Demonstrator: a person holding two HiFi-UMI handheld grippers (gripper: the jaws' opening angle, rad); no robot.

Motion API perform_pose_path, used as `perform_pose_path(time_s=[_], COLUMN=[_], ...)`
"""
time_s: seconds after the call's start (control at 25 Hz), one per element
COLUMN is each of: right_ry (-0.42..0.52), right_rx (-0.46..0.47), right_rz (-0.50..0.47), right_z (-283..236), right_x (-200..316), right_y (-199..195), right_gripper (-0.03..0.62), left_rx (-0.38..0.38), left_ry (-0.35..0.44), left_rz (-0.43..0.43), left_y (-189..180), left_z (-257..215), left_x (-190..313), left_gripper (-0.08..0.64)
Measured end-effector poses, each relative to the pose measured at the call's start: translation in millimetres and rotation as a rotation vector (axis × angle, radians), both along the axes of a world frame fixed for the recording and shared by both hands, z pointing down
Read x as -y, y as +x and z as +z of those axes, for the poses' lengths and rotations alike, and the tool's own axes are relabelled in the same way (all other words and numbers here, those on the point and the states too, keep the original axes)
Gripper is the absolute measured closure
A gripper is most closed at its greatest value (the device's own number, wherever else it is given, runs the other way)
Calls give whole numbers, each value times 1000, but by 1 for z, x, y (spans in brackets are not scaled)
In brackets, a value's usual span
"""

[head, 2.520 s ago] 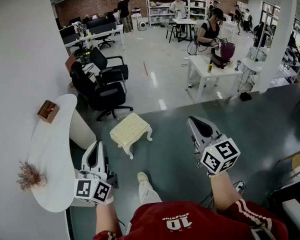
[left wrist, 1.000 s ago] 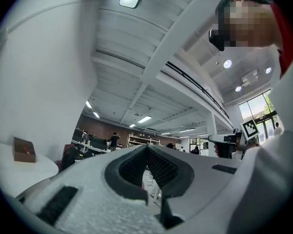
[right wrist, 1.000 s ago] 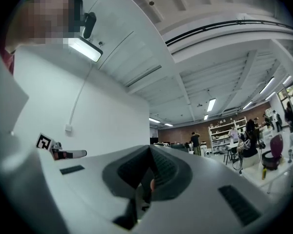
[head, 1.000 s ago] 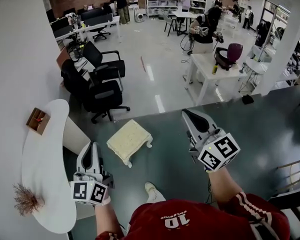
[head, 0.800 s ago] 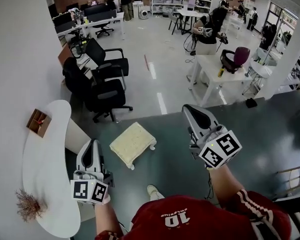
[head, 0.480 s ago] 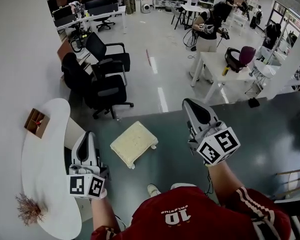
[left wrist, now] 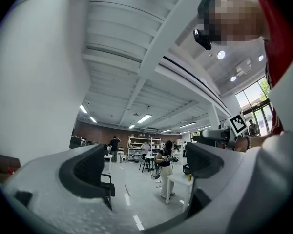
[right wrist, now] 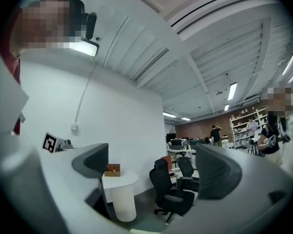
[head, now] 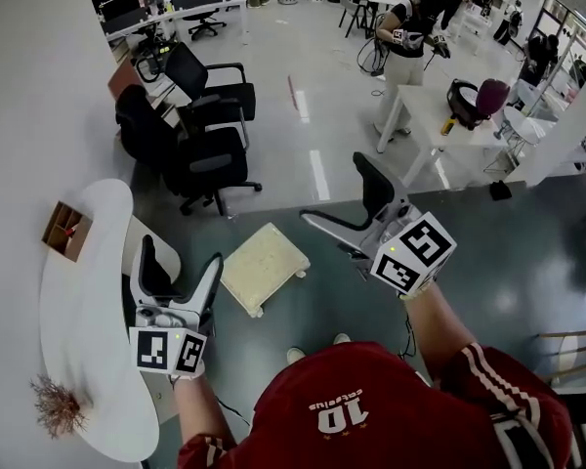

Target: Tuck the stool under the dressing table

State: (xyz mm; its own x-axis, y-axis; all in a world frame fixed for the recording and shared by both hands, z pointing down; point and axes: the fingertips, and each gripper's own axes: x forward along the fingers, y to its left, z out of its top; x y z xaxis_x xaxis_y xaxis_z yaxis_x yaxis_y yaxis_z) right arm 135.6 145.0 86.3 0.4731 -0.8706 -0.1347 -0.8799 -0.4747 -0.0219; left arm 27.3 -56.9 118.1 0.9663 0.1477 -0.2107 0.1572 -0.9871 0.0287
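Both pairs of jaws have just swung wide, where a second ago they were pressed together, and both hands have closed in on the stool. The left gripper (head: pixel 181 258) stands spread with nothing between its jaws; its own view (left wrist: pixel 136 172) shows only the far office through the gap. The right gripper (right wrist: pixel 154 172) is splayed just as wide and just as empty, held higher in the head view (head: pixel 334 190).

Between and just ahead of the two, down on the dark green floor, sits the cream padded square stool with white carved legs (head: pixel 264 265), skewed corner-on and not touched by either gripper. It's out in the open, not yet tucked.

Off the left gripper's outer side runs the white curved dressing table (head: pixel 83 320) against the wall, carrying a small wooden box (head: pixel 61 231) and a dried brown tuft (head: pixel 57 405).

The wide spread looks like preparation to take the stool from both sides and steer it leftward under the tabletop.
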Motion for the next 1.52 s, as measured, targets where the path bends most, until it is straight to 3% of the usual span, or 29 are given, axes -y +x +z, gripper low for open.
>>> perform_pose_path(time_s=[0.16,0.32,0.64,0.76,1.0,1.28,1.52], right_ry=[-43,-125,-249,-283,-366,-492,-571], right_rx=[41,120,318,378,496,619,725], right_rz=[-20,-31,-64,-89,-165,-318,-378], right_z=[32,89,199,240,340,476,589], right_x=[19,53,67,73,101,151,159], right_y=[5,14,52,74,134,174,190], right_gripper=[49,52,60,63,69,74,77], left_rx=[39,141,309,363,523,609,675], left_ry=[-38,-106,-239,-255,-267,-477,-539], left_rz=[-20,3,-73,-97,-119,-165,-194], left_y=[3,9,18,29,67,95,110], left_z=[23,81,191,231,332,456,566], left_x=[13,46,86,93,102,128,131], left_gripper=[32,34,34,34,34,49,40])
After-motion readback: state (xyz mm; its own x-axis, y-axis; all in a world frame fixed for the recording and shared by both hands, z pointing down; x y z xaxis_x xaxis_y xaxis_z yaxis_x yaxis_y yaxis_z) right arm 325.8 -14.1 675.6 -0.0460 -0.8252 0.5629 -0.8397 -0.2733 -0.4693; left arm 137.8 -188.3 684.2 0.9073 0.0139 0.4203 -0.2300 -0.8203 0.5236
